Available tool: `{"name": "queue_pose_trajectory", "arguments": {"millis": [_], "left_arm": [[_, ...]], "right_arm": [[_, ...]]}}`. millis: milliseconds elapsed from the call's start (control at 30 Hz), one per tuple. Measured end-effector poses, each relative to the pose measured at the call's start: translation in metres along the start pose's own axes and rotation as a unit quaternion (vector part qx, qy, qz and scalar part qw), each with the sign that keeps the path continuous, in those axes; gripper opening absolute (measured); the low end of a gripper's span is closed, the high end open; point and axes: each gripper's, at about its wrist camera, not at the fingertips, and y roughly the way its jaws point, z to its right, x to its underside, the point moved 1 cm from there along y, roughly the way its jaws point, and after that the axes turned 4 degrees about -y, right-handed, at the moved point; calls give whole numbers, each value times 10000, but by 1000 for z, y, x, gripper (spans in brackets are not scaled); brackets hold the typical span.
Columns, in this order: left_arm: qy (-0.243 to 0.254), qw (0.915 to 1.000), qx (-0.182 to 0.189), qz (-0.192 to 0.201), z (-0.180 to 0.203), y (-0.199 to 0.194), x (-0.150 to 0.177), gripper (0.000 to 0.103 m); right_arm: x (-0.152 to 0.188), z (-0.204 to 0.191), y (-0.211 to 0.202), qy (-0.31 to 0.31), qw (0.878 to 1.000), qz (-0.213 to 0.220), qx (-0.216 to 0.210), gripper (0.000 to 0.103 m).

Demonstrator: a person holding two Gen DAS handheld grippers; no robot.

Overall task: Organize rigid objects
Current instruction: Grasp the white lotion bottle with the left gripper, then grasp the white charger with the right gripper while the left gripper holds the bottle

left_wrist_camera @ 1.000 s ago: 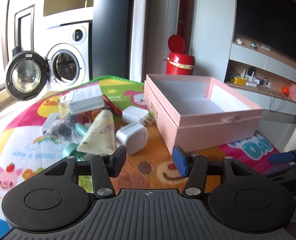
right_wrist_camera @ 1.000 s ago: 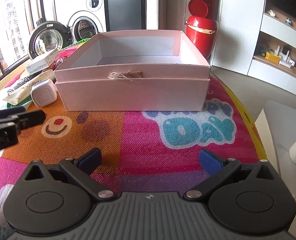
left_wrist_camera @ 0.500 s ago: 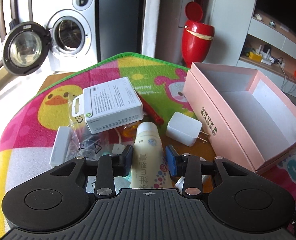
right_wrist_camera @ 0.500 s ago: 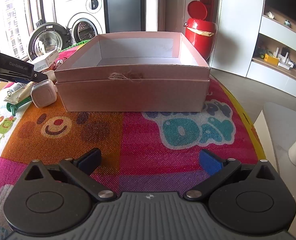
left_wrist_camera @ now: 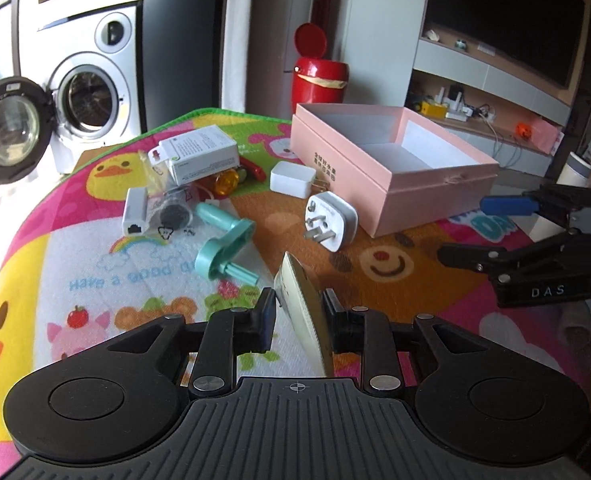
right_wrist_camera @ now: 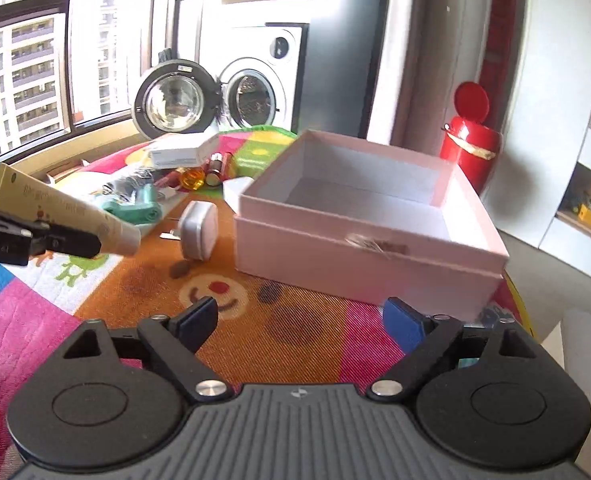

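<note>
Cream tube: flat crimped tail up, printed face, cap end forward. My left gripper has just closed and now clamps it mid-body, lifted off the play mat, presumably bound for the empty pink box. My right gripper, narrowing slightly, holds nothing, near the box.

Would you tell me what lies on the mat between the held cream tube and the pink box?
In the right wrist view, a white plug adapter lies between the cream tube and the pink box.
</note>
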Motion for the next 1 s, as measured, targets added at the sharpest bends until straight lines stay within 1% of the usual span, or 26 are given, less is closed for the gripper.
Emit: {"name": "queue_pose_trajectory", "arguments": {"millis": [33,67,133,167,233,367,433,467,500,600,767,800,867,900,933,967,1000], "left_arm": [[48,9999,49,-87,-1,-4,6,28],[81,9997,119,-213,-4,-7,11,28],[131,9988,262,-405,-8,-8,19,29],[139,9984,278,-470,-10,-8,22,29],[117,9986,268,-451,-14,-8,25,29],[-49,9988,352,-330,-21,-13,22,29],[-76,9989,368,-296,-21,-14,20,29],[-97,9990,345,-280,-22,-13,19,29],[-127,9991,307,-275,-22,-14,18,31],[-212,9992,218,-245,-23,-11,18,33],[-368,9985,280,-275,-19,-2,22,32],[-388,9985,299,-254,-17,-1,22,32],[-468,9978,420,-226,-13,2,21,32],[-498,9974,470,-228,-10,5,20,32],[-506,9973,479,-226,-8,7,20,32],[-483,9977,438,-202,-3,9,19,32],[-447,9981,382,-187,0,11,19,32]], "right_arm": [[-9,-10,2,-158,9998,68,-89,78],[-15,-19,4,-259,9995,103,-156,73],[-28,-40,14,-469,9984,123,-287,57],[-34,-50,21,-566,9979,106,-294,55],[-43,-67,35,-695,9974,91,-139,52],[-58,-94,58,-1025,9942,166,270,52],[-64,-98,68,-1093,9934,63,338,52],[-66,-98,72,-1089,9935,-18,342,51],[-66,-97,74,-1064,9937,-118,328,39],[-61,-93,63,-1067,9940,-179,154,39],[-44,-67,25,-695,9967,-276,-310,37],[-40,-59,19,-532,9970,-358,-441,22],[-30,-39,10,-162,9963,-565,-619,23],[-24,-29,6,-21,9965,-602,-580,23],[-20,-21,2,44,9970,-611,-481,23],[-14,-13,-1,94,9978,-596,-291,24],[-10,-9,-4,112,9982,-569,-143,32]]}}
